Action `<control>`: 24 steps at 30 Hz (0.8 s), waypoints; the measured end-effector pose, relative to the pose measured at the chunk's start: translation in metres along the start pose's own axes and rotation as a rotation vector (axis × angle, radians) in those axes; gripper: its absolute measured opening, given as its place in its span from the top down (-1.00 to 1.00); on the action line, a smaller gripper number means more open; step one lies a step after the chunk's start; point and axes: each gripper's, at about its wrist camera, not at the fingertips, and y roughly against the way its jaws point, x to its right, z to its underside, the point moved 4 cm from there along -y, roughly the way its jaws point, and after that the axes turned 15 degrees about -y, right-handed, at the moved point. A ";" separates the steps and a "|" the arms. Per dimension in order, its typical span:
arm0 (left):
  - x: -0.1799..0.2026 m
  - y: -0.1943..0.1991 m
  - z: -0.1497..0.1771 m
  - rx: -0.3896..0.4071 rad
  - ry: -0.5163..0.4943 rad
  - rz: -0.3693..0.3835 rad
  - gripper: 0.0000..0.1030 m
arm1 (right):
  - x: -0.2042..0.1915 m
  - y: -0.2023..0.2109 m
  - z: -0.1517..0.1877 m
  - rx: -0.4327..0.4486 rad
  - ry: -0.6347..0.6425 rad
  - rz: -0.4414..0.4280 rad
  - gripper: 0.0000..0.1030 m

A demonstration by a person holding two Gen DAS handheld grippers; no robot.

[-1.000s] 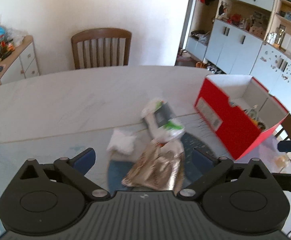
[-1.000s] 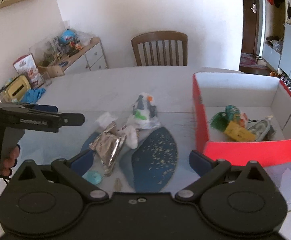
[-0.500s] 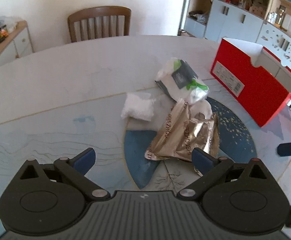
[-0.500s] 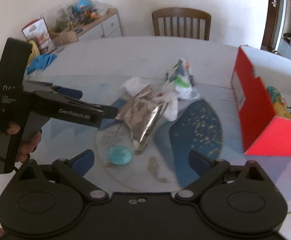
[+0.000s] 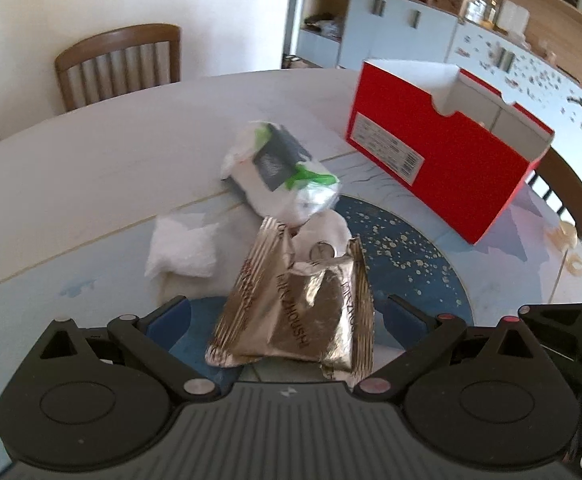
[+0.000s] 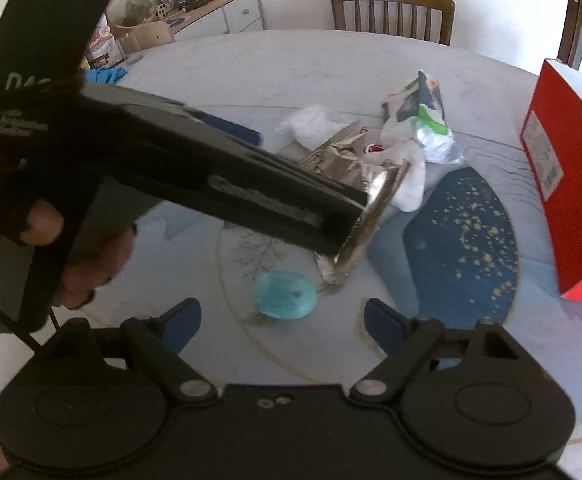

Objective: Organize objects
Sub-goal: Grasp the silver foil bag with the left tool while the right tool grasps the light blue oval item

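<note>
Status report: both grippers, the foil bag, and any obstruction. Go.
Left gripper open, straddling the foil bag, not gripping. Right gripper open, jaws just closing, empty, above the teal disc. Left tool crosses the right view; red box unobstructed.

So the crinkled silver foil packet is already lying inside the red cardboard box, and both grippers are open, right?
Not quite: the crinkled silver foil packet lies on the table, outside the red cardboard box, as the left wrist view shows. The left gripper and right gripper are indeed open.

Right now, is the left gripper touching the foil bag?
Apart: the left wrist view shows left gripper open, foil bag between its fingers with gaps both sides.
</note>
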 end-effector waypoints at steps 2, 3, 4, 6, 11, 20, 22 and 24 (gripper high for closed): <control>0.002 -0.006 -0.003 -0.005 -0.021 0.018 -1.00 | 0.000 -0.003 -0.001 0.003 -0.006 0.001 -0.68; 0.003 -0.009 -0.005 -0.007 -0.029 0.025 -1.00 | 0.000 -0.005 -0.001 0.003 -0.010 0.003 -0.67; 0.004 -0.012 -0.006 -0.009 -0.040 0.030 -1.00 | 0.001 -0.007 -0.002 0.002 -0.016 0.006 -0.66; 0.006 -0.019 -0.008 -0.019 -0.056 0.034 -1.00 | 0.001 -0.011 -0.002 0.002 -0.026 0.010 -0.62; 0.010 -0.030 -0.010 -0.031 -0.092 0.043 -1.00 | -0.003 -0.017 -0.002 -0.003 -0.016 0.018 -0.50; 0.010 -0.034 -0.006 -0.026 -0.109 0.027 -0.75 | -0.008 -0.021 0.002 -0.007 0.037 0.041 -0.21; 0.009 -0.033 -0.005 -0.020 -0.100 0.025 -0.72 | -0.008 -0.020 0.002 -0.004 0.039 0.043 -0.14; 0.008 -0.031 -0.005 -0.015 -0.094 0.020 -0.65 | -0.008 -0.020 0.002 -0.001 0.045 0.049 -0.04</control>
